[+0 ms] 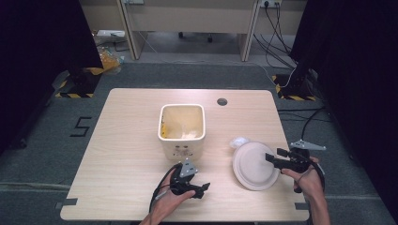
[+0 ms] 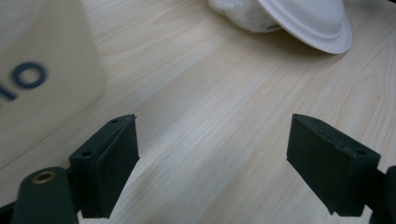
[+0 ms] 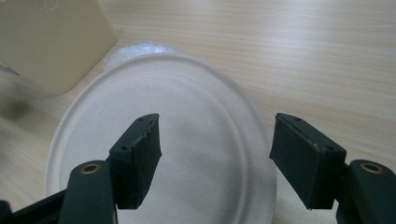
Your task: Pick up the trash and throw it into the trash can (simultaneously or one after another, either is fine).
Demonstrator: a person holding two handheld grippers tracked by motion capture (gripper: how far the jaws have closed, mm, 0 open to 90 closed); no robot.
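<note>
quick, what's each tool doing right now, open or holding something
Left tool: open, nothing between its jaws, bare table under it.
Right tool: open, holding nothing, jaws over the white plate.

On the wooden table [image 1: 126,140]: one cream square bin [image 1: 182,130], one white paper plate [image 1: 253,165], one crumpled white wad [image 1: 238,142] touching the plate's far edge. Two handheld grippers, the left gripper [image 1: 202,190] and the right gripper [image 1: 273,155], each with two black jaws. One round hole [image 1: 222,101] near the table's far edge.
</note>
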